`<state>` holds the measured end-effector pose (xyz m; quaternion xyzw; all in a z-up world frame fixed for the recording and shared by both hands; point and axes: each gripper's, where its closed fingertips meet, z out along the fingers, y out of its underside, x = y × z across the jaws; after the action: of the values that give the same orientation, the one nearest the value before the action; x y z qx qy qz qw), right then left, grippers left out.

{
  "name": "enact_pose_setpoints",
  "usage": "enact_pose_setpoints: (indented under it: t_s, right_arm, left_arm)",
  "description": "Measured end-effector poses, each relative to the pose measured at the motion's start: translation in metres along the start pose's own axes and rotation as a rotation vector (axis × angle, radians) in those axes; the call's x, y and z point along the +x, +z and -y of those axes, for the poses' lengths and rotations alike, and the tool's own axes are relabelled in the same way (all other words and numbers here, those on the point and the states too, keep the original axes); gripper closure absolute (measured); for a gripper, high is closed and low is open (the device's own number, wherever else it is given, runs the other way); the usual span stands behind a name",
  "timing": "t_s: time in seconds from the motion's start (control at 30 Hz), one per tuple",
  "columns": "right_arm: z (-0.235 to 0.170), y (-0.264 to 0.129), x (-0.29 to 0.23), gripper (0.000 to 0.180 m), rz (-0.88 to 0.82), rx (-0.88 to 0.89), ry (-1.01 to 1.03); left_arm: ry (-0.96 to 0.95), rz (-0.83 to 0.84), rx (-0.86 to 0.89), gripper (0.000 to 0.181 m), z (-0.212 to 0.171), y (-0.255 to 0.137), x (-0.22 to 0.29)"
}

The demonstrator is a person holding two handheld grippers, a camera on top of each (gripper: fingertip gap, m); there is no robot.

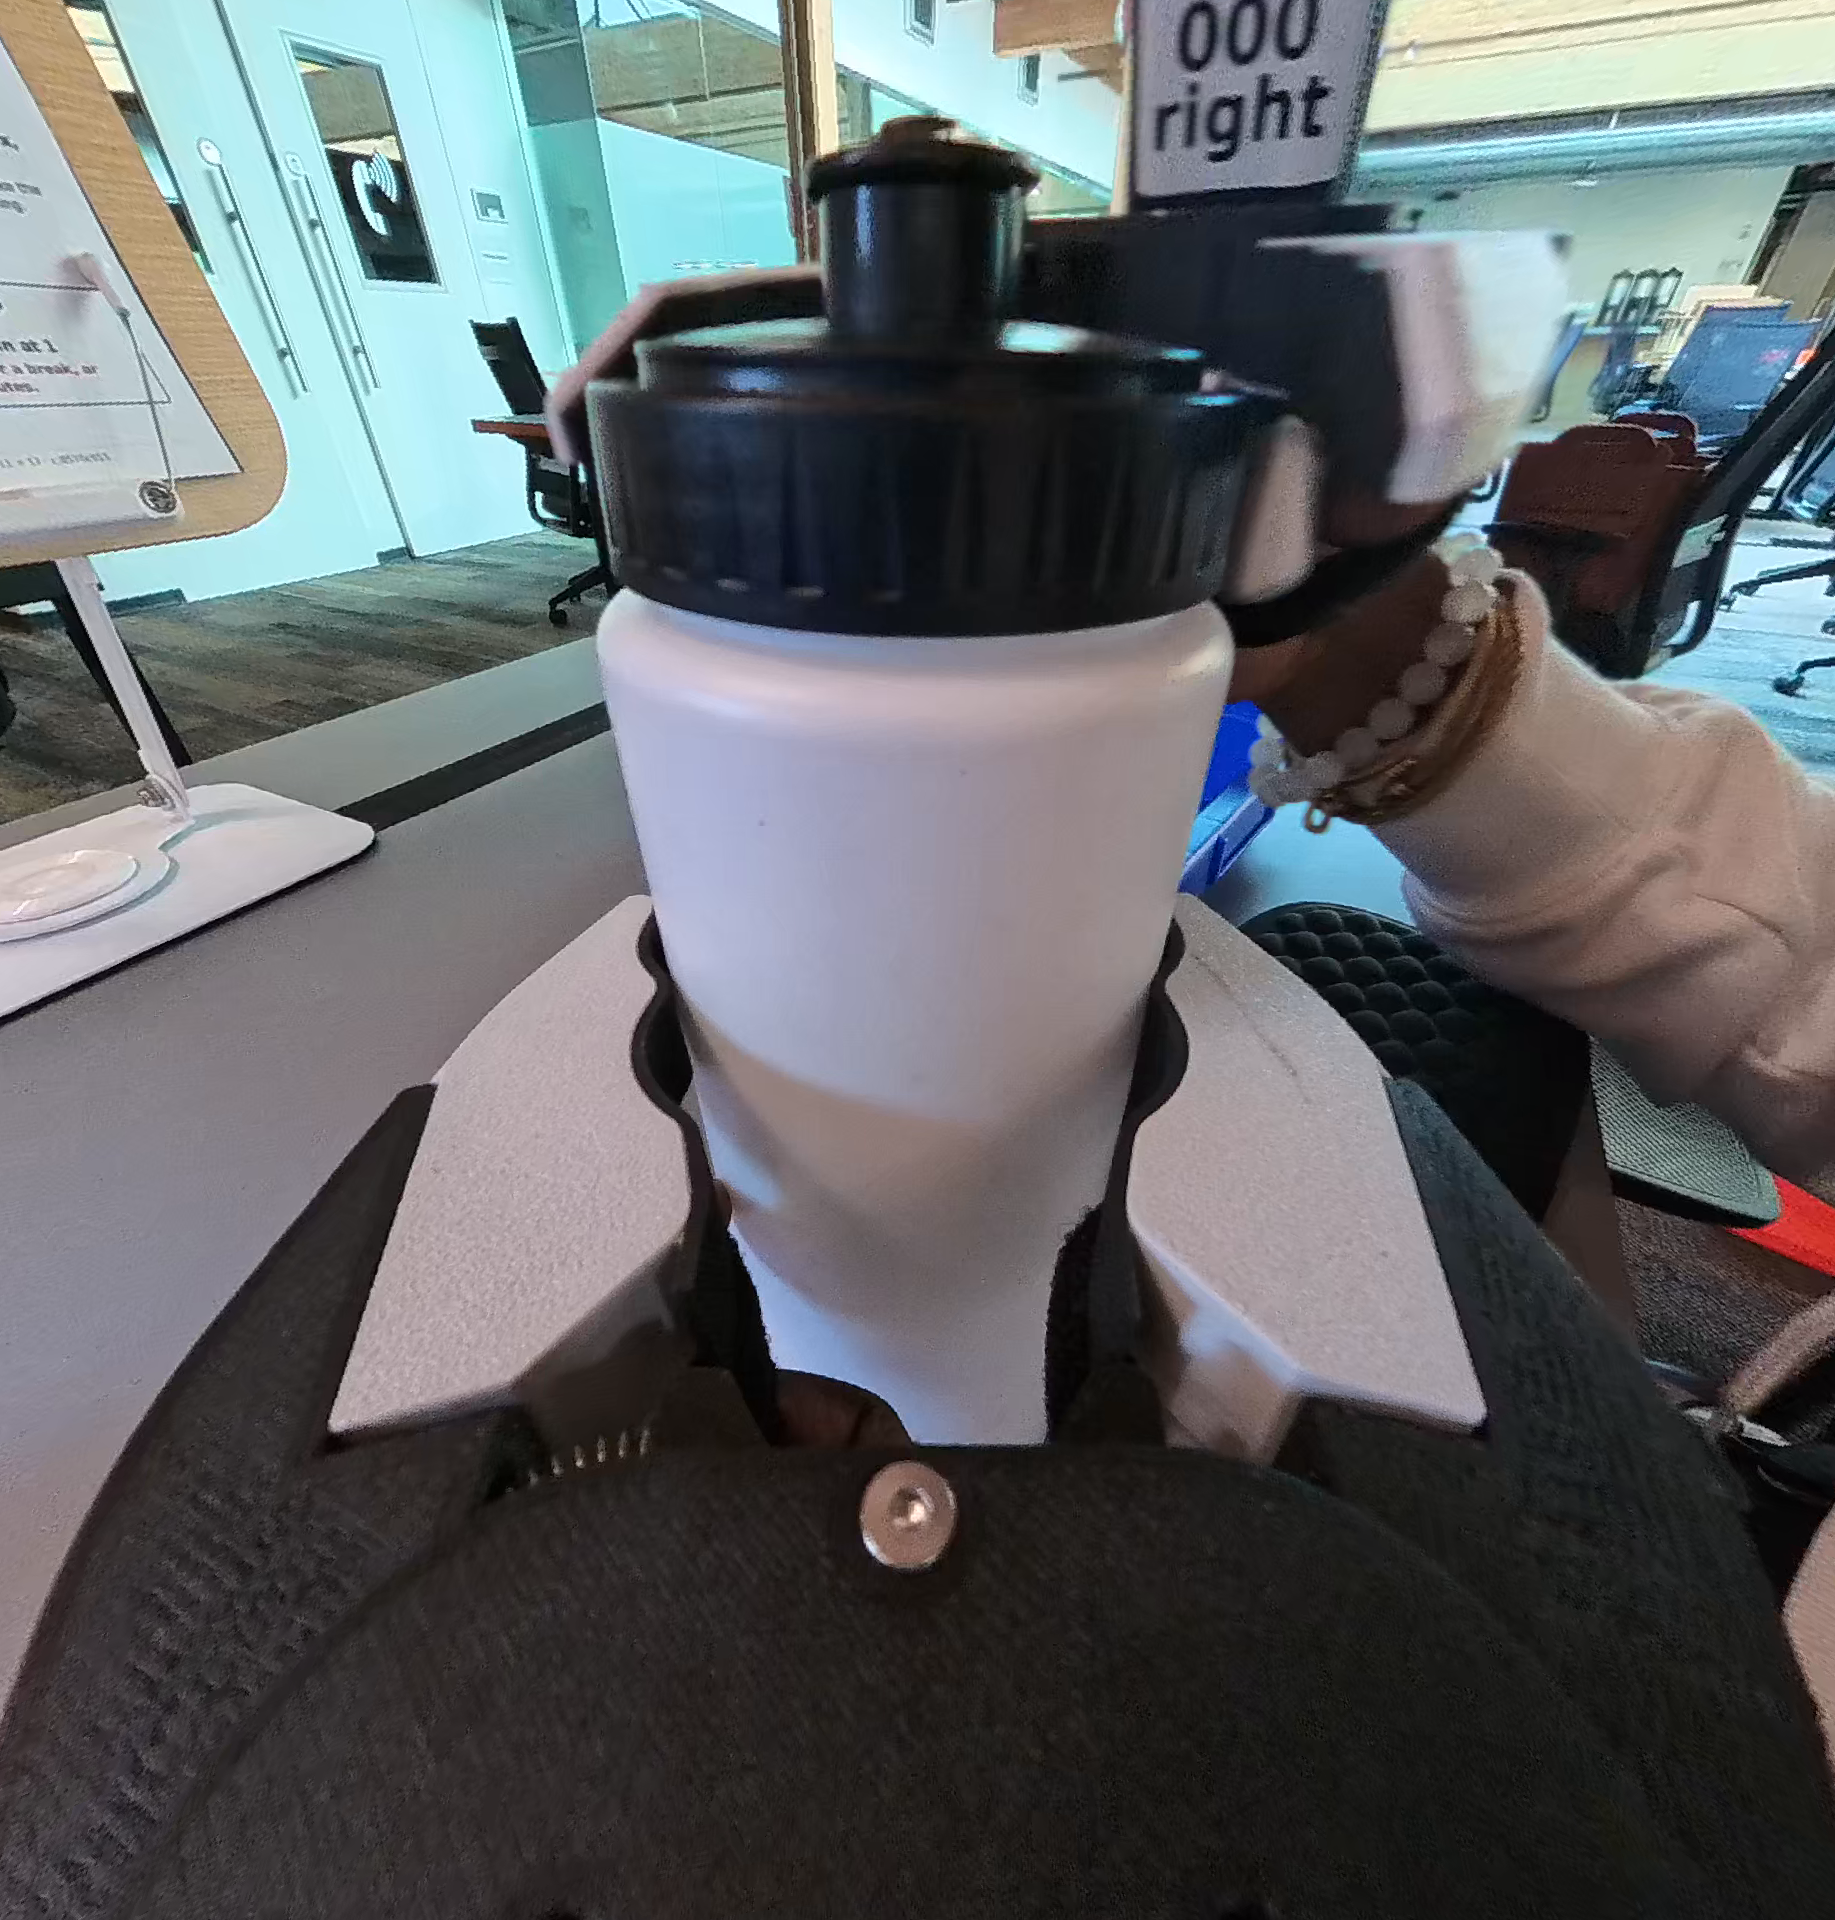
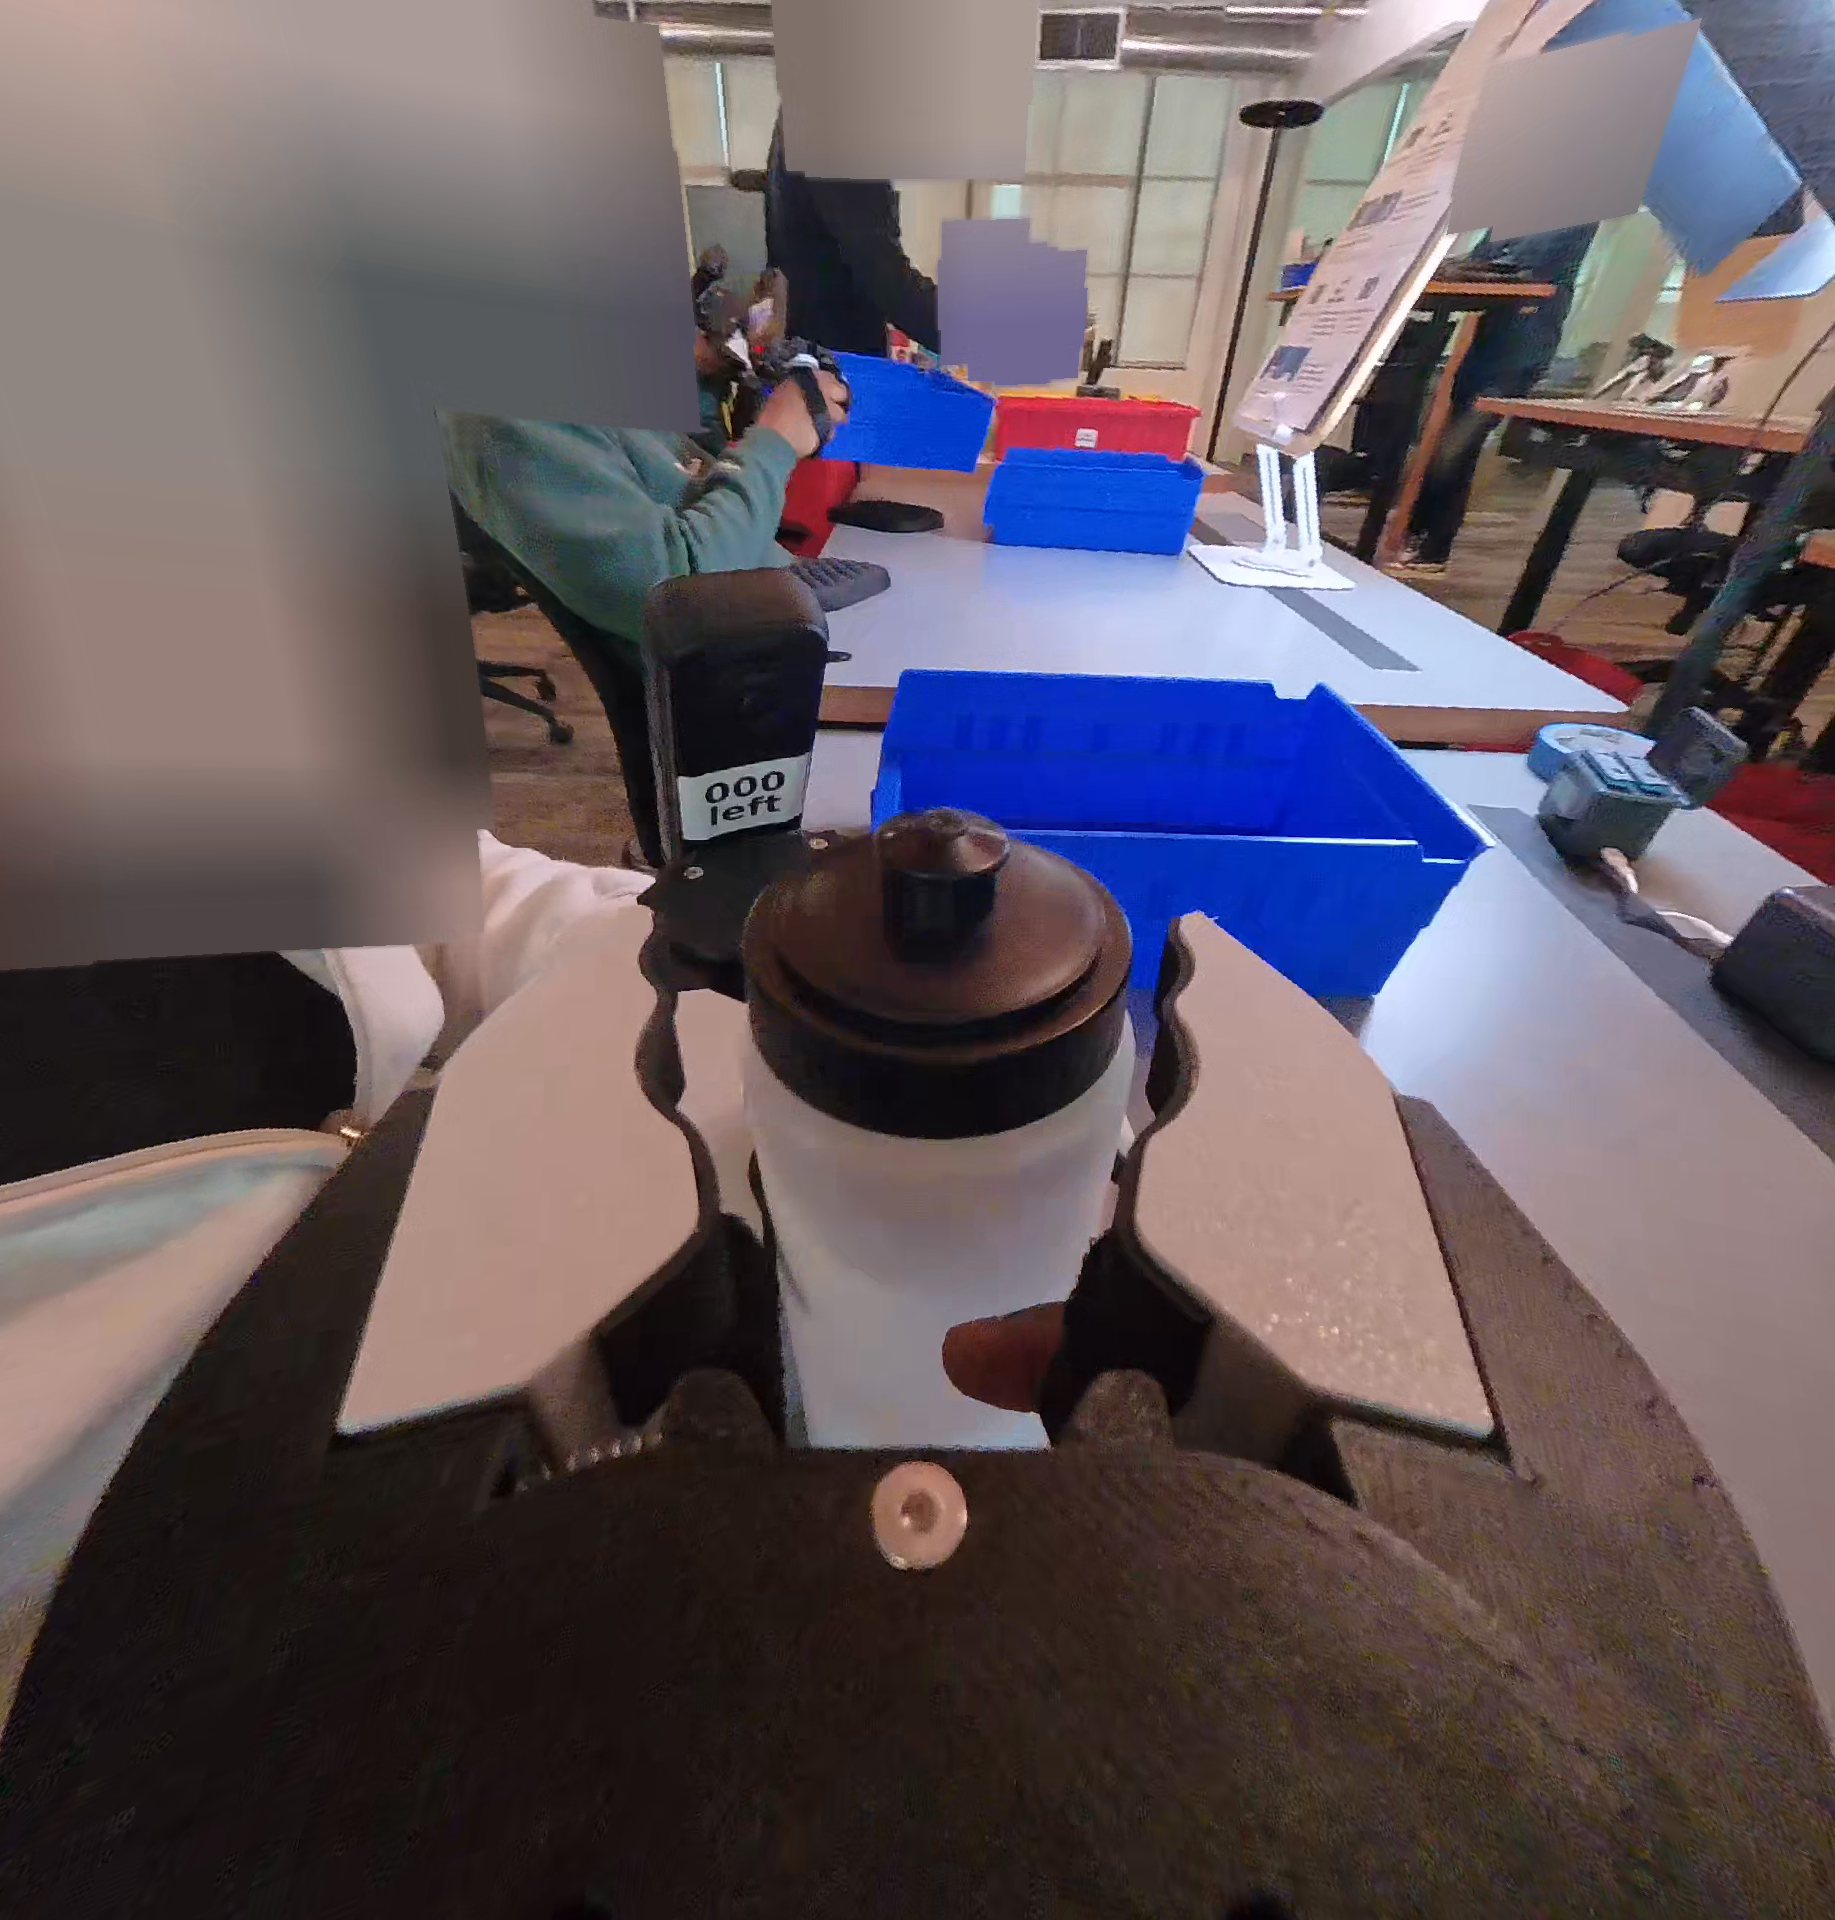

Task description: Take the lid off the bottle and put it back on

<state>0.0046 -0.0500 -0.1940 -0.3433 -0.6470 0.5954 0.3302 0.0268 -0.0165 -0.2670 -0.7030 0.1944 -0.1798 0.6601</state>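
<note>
A white bottle point(image 1: 913, 883) stands upright between the fingers of my left gripper point(image 1: 913, 935), which is shut on its body. Its black lid point(image 1: 913, 488), with a pull spout, sits on the neck. My right gripper point(image 1: 928, 447) comes in from the right at lid height, blurred, with a finger on each side of the lid. In the right wrist view my right gripper point(image 2: 918, 977) closes around the lid point(image 2: 934, 997), and the bottle point(image 2: 923, 1247) shows below it. A thin gap shows at the left finger. The left gripper's black body point(image 2: 736, 717) stands behind.
A grey table point(image 1: 165, 1091) lies under the bottle. A sign stand point(image 1: 113, 312) is at its far left. An open blue bin point(image 2: 1183, 831) sits just behind the bottle, with a small charger point(image 2: 1609, 800) and a dark case point(image 2: 1806, 977) to its right. A sleeved arm point(image 1: 1619, 883) reaches in. Left tips to right tips: about 7 centimetres.
</note>
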Motion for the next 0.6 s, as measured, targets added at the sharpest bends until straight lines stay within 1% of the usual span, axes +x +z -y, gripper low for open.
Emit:
enact_pose_setpoints:
  t_s: [0.07,0.1,0.17,0.23,0.37,0.43,0.5,0.53,0.6]
  right_arm:
    - [0.001,0.005,0.003,0.105,0.037,-0.002,0.0]
    - [0.001,0.006,0.004,0.105,0.035,-0.003,0.001]
    - [0.0,0.006,0.006,0.105,-0.034,-0.008,0.002]
    - [0.0,0.006,0.008,0.105,-0.162,-0.011,0.01]
    - [-0.001,0.003,0.013,0.105,-0.499,-0.018,0.035]
    - [-0.001,0.002,0.013,0.106,-0.6,-0.028,0.029]
    - [-0.002,0.003,0.012,0.105,-0.565,-0.077,0.02]
    - [-0.003,0.004,0.011,0.105,-0.5,-0.109,-0.008]
    - [-0.005,0.008,0.003,0.092,-0.297,-0.135,-0.04]
  left_arm:
    - [-0.002,0.0,0.001,0.095,0.0,0.0,0.0]
    - [-0.004,0.003,0.0,0.095,0.0,-0.001,-0.001]
    - [-0.004,0.016,-0.003,0.095,0.0,-0.001,-0.002]
    - [-0.002,0.031,-0.007,0.095,0.0,-0.001,-0.002]
    - [0.006,0.054,-0.015,0.095,-0.001,-0.001,-0.001]
    - [0.011,0.051,-0.011,0.095,0.0,-0.001,0.0]
    - [0.01,0.045,-0.008,0.095,0.0,-0.002,0.0]
    - [0.007,0.027,-0.003,0.095,0.0,-0.001,0.001]
    - [0.0,0.0,-0.002,0.095,0.0,-0.001,0.002]
